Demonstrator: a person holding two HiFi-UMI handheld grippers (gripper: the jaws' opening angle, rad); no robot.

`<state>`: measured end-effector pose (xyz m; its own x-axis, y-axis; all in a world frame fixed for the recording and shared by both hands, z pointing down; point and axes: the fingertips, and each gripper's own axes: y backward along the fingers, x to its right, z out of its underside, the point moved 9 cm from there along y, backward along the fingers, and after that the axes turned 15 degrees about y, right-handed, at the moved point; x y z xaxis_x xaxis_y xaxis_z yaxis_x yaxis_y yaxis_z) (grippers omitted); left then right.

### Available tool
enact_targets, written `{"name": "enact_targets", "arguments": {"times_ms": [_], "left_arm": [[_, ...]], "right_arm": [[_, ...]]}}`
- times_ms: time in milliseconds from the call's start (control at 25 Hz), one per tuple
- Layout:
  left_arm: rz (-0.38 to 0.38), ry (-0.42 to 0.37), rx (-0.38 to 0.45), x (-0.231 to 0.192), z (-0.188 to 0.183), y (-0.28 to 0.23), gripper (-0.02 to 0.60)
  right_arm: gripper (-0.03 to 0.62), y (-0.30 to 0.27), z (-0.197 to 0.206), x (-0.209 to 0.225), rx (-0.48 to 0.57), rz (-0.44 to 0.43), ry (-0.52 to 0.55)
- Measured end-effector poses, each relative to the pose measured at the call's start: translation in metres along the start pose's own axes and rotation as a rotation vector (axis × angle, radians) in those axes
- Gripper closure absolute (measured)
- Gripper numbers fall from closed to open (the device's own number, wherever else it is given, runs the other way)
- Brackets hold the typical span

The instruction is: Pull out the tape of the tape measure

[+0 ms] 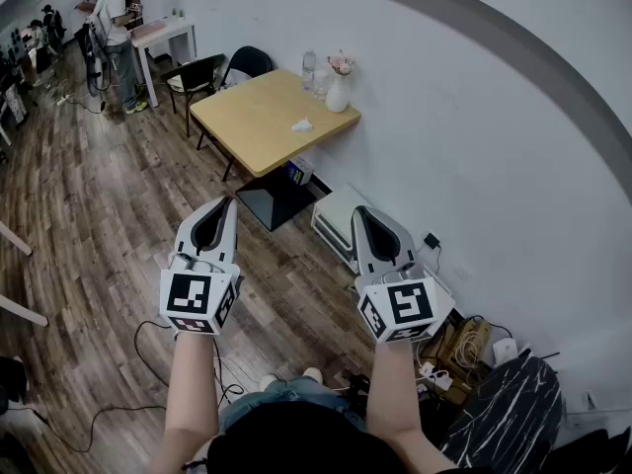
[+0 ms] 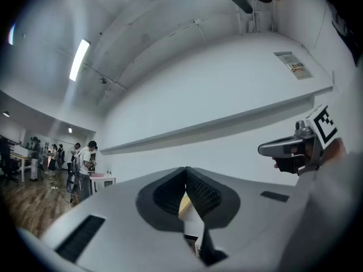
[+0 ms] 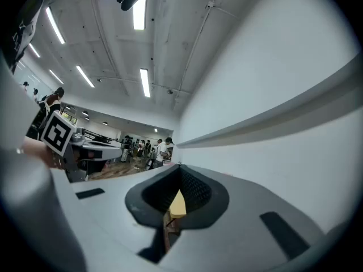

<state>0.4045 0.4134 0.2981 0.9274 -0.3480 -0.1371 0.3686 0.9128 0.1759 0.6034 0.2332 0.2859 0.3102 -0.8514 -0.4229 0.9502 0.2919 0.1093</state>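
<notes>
Zero progress logged. Wooden counter, far: no tape measure made out on it or elsewhere. Near, raised side by side, left gripper and right gripper: jaws pressed together, holding nothing. On counter: vase, bottle, white scrap. Finding, gripping, pulling all remain.

The left gripper and right gripper are pale grey plastic, each with a black-and-white square-patterned marker cube. The square wooden table top is honey-tan. The plank floor is streaked mid-brown.

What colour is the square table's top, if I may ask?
Light yellowish wood; the square table shows best in the head view.
</notes>
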Motion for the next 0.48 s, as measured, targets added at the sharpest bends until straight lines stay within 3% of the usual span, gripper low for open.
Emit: {"name": "enact_targets", "arguments": {"times_ms": [480], "left_arm": [[-0.051, 0.004, 0.035, 0.054, 0.01, -0.029, 0.569]], "right_arm": [[0.58, 0.024, 0.018, 0.058, 0.022, -0.036, 0.007]]}}
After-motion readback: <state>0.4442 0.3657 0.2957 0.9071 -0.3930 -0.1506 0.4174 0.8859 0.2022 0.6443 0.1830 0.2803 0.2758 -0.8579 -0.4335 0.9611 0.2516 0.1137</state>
